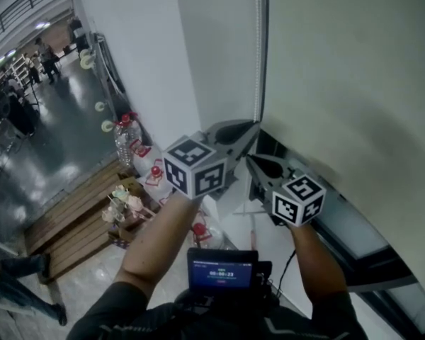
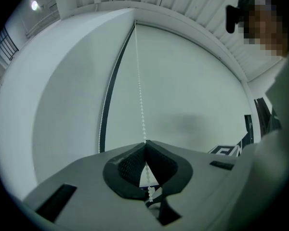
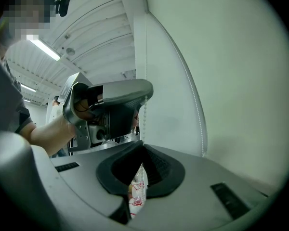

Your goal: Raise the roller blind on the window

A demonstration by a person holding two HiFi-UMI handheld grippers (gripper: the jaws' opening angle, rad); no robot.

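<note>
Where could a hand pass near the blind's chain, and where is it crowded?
Free: along the blind right of the bead chain, and the wall strip left of it. Crowded: on the chain, where left tongs and right tongs, one above the other, both clamp it.

Floor [image 1: 64, 147]: glossy grey, lying well below and left of the fingers [image 1: 235, 130], reflecting ceiling lights.
Wooden platform [image 1: 71, 222]: slatted, sitting on the floor, down-left of the fingers.
Clear bottle [image 1: 125, 142], red cap: standing upright by the platform's far end, left of the fingers; platform or floor beneath it cannot be told.
Pale flowers [image 1: 124, 202]: sitting at the platform's near corner, below-left of the fingers.
People [image 1: 48, 61]: standing on the floor, well apart from the fingers.
</note>
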